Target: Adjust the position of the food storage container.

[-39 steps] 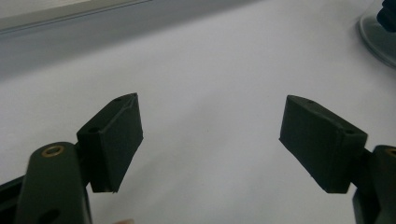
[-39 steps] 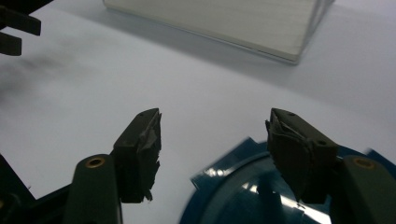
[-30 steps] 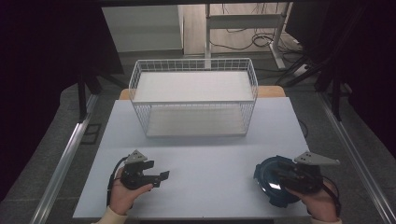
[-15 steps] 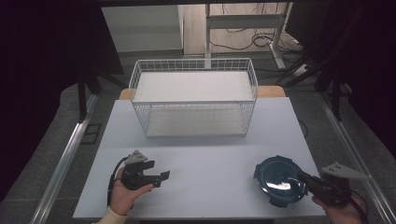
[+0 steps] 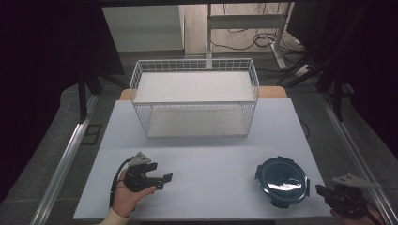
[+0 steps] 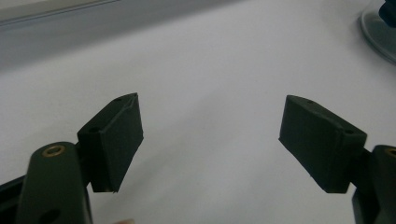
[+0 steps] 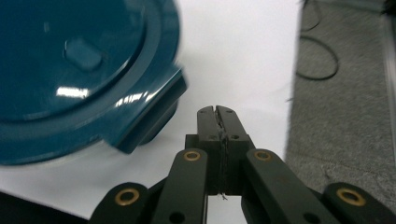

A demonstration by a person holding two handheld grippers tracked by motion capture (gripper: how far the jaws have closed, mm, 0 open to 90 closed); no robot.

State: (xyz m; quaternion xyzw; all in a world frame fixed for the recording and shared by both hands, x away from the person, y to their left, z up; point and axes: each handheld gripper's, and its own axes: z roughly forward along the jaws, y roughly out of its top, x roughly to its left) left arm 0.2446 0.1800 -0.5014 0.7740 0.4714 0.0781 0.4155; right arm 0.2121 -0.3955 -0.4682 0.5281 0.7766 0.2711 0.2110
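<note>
- Beyond both grippers, at the far side of the white table (image 5: 206,159), stands a white wire basket (image 5: 195,96); its mesh walls are see-through and its floor is bare.
- Just to the left of the right gripper (image 5: 324,192) lies a round dark-teal lid (image 5: 282,180), glossy plastic with raised rings and blocky clip tabs on its rim. It lies flat on the table, apart from the jaws.
- From the right gripper view, the lid (image 7: 79,70) fills the upper left, one clip tab reaching toward the right gripper (image 7: 218,112) without touching it. The jaws are pressed together with nothing between them.
- To the right of that gripper the tabletop ends and grey speckled floor (image 7: 345,102) begins, with a thin dark cable looped on it.
- The left gripper (image 5: 164,180) rests in a hand (image 5: 129,194) at the near left of the table, well apart from the lid, pointing toward it.
- Seen from the left gripper view, the left gripper (image 6: 210,140) stands wide, its matte black rubbery pads (image 6: 116,140) holding nothing, with smooth bare tabletop between them and the lid's edge (image 6: 378,28) far off ahead to the right.
</note>
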